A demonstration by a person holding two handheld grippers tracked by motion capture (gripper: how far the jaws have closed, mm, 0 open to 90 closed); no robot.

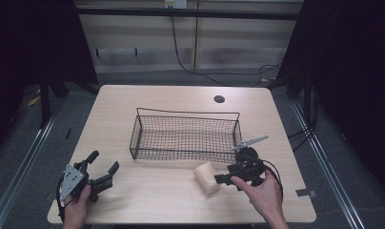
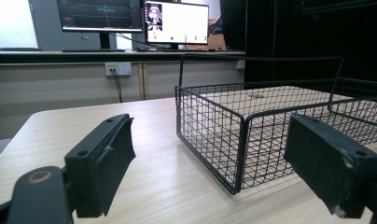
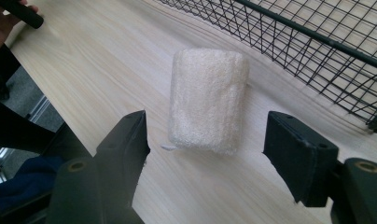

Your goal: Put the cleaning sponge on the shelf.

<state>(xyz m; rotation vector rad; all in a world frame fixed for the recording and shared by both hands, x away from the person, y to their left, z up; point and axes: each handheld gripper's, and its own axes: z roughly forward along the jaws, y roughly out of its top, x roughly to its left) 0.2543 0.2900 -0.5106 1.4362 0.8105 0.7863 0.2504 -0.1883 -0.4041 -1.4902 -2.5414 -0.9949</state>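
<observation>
A cream foam roll (image 1: 206, 177) lies on the wooden table just in front of the black wire basket (image 1: 186, 116). My right gripper (image 1: 220, 178) is at the roll's right end, open; in the right gripper view the roll (image 3: 207, 100) lies just beyond and between the two jaws, untouched. My left gripper (image 1: 104, 167) rests open near the table's front left corner, nothing between its jaws. In the left gripper view the basket (image 2: 210, 121) stands ahead and to the right, its near corner between the jaws' line of sight.
The basket holds nothing. A round cable hole (image 1: 219, 99) sits near the table's far edge. Dark curtains flank both sides, and monitors (image 2: 135, 18) stand on a bench beyond the table. The table's front edge is close under both hands.
</observation>
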